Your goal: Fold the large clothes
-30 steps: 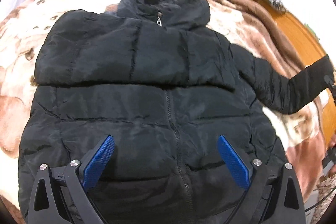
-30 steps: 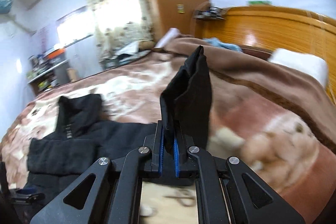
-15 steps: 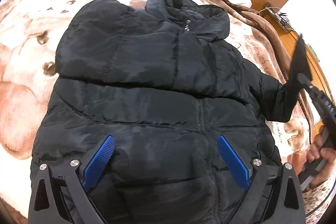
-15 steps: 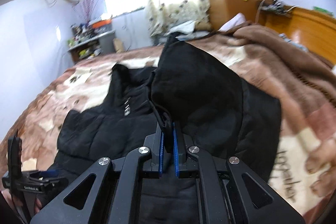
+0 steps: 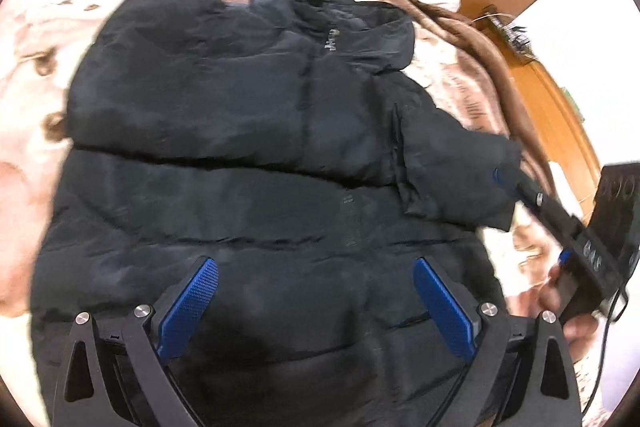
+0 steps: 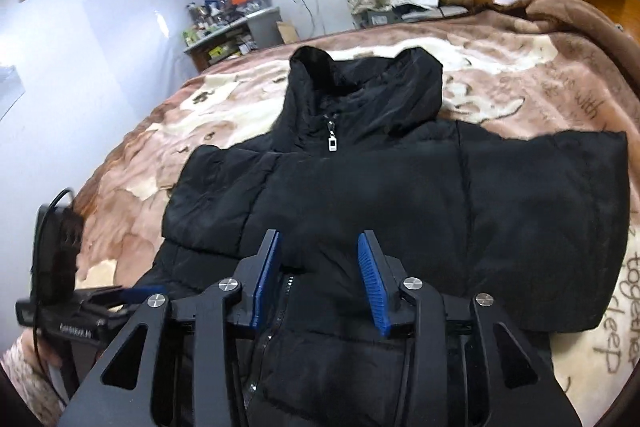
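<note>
While the black puffer jacket (image 6: 360,187) lies flat on the brown blanket (image 6: 520,75), the right gripper (image 6: 320,283) at lower centre is opening, nothing between its pads. The left gripper (image 5: 316,301), lower frame, stands spread wide and empty above the hem.

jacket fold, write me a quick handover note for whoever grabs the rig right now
Left tongs: open, empty, over the jacket's lower front.
Right tongs: jaws opening, nothing pinched, above the zipper line.
Jacket: front up and zipped on the blanket, hood away from you.
Done: both sleeves lie folded in across the chest; one is the sleeve by the right tongs.
Left: fold the body, deal with the hood.
</note>
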